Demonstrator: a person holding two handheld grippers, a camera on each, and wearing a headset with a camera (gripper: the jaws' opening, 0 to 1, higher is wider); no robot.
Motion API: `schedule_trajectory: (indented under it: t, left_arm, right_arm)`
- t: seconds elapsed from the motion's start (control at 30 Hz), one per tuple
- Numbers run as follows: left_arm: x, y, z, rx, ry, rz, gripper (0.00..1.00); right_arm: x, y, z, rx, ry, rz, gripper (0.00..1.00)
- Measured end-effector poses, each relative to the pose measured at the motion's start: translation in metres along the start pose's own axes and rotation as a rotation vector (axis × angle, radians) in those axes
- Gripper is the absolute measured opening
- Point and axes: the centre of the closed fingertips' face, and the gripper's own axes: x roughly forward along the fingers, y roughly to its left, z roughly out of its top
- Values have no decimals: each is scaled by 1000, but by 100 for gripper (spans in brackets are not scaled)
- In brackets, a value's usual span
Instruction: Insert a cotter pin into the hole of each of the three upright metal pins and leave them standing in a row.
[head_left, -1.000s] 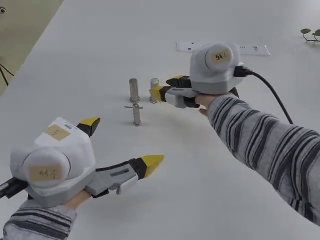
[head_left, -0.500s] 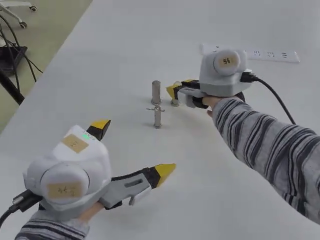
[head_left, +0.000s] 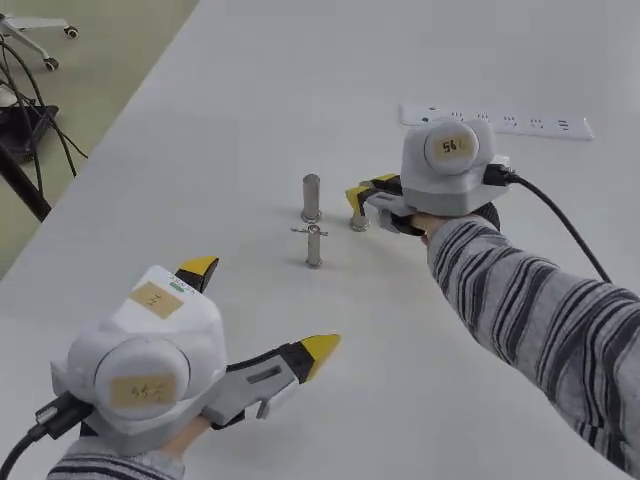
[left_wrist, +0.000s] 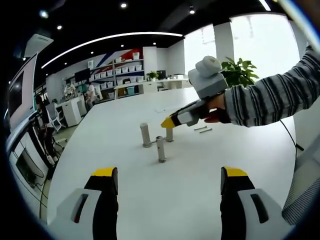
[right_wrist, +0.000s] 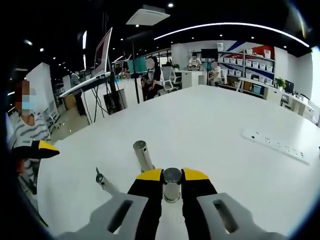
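Fingers of the right gripper pinch a short metal pin just below its round top, yellow tips pressed to either side, the pin upright on the white surface. In the head view the right gripper reaches in on a striped sleeve, a black cable trailing from its back. Just left of the short metal pin stands a tall pin, bare. Nearer the person, a third pin carries a cotter pin crosswise through its upper part. The three stand near one another but apart.

The left gripper sits closest to the person, well apart from the pins, its fingers spread wide and holding nothing. The left gripper view looks between those fingers at the three pins side-on and picks up two thin loose pieces on the surface beyond the right gripper, too small to identify. The right gripper view takes in a white power strip off to the right, the tall pin just behind the left fingertip, and the cotter pin's ringed end low at left.
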Motion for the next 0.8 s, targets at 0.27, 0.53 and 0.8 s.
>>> schedule_trajectory:
  t: [0.27,0.53,0.8]
  left_arm:
    - [-2,-10,2,-10,-1,-22,85]
    - [-6,-13,3,-27,-6,-28,87]
    - [-13,-18,5,-19,-19,-28,87]
  right_arm:
    - [-33,3,-10,-25,2,-50,8]
    - [-62,11,-30,-29,14,-67,8]
    - [-84,20,-49,19,27,-106,9]
